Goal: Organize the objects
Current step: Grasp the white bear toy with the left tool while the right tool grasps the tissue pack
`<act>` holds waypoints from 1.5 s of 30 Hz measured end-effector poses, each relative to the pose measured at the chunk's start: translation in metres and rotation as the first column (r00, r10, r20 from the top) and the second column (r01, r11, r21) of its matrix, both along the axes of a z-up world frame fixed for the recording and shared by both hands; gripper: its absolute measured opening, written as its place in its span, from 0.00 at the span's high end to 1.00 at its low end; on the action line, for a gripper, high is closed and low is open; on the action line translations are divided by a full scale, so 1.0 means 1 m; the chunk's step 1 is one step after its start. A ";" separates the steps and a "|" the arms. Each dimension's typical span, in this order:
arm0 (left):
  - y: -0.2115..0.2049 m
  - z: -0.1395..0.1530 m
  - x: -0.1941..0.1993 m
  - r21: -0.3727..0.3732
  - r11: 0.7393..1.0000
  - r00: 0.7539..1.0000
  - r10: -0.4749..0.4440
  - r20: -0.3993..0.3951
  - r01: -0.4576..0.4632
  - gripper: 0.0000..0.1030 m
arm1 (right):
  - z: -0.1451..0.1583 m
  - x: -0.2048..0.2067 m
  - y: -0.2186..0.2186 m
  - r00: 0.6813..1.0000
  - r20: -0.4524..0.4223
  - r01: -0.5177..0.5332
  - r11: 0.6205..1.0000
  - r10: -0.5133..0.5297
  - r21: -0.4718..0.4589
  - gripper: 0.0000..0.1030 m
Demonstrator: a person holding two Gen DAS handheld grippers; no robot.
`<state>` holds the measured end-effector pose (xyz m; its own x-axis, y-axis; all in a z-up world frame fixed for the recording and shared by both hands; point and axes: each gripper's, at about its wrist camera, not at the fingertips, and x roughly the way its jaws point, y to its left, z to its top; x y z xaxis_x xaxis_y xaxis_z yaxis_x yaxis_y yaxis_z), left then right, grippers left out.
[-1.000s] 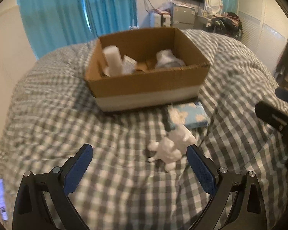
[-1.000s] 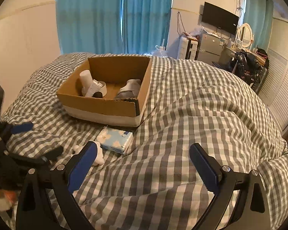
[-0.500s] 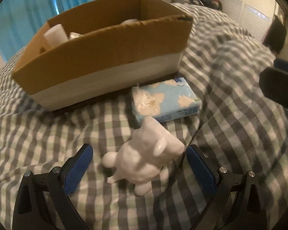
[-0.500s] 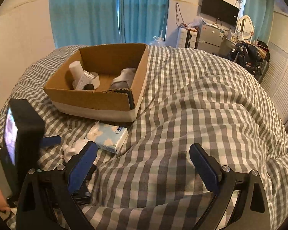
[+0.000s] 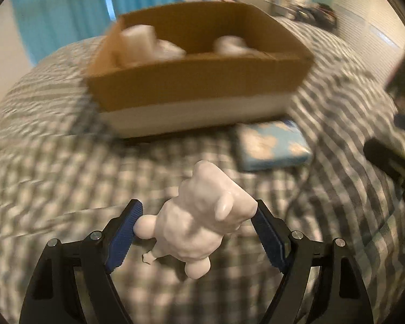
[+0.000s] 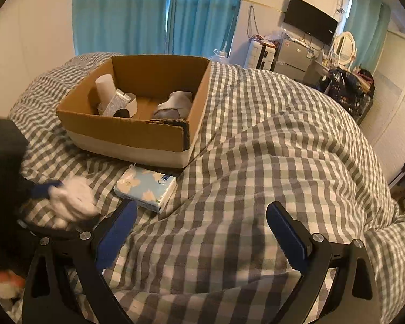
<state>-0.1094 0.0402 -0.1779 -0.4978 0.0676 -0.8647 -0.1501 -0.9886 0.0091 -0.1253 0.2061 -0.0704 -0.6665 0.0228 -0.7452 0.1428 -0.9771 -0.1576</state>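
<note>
1. Left hand-held gripper (image 5: pixel 195 217), black with blue pads, is clenched on a white glossy bear-shaped figurine (image 5: pixel 199 221), holding it above the bed; a small round limb touches the left pad and the head end touches the right pad.
2. Right hand-held gripper (image 6: pixel 201 222) hangs released over the bed, its fingers spread wide with nothing between them.
3. Grey-and-white checked quilt (image 6: pixel 270 148) covers the whole bed in rumpled folds.
4. Open brown cardboard box with a white lower band (image 6: pixel 137 137) sits on the quilt beyond both grippers. Inside stand a white cylinder (image 6: pixel 104 87), a roll of tape (image 6: pixel 127 102) and a grey-white bundle (image 6: pixel 174 105).
5. Light blue tissue pack with white flower print (image 6: pixel 145 187) lies flat on the quilt just in front of the box, near the held figurine.
</note>
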 end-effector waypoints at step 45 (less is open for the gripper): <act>-0.051 0.015 -0.003 -0.013 0.990 0.989 0.137 -0.060 -0.138 0.19 | -0.054 -0.036 -0.059 0.994 0.107 0.021 0.998 -0.014 -0.062 0.28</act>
<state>-0.1121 -0.0104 -0.1630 -0.5512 -0.0199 -0.8342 -0.0115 -0.9994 0.0314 -0.1612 0.1473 -0.1242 -0.5836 -0.0156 -0.8119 0.1382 -0.9871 -0.0803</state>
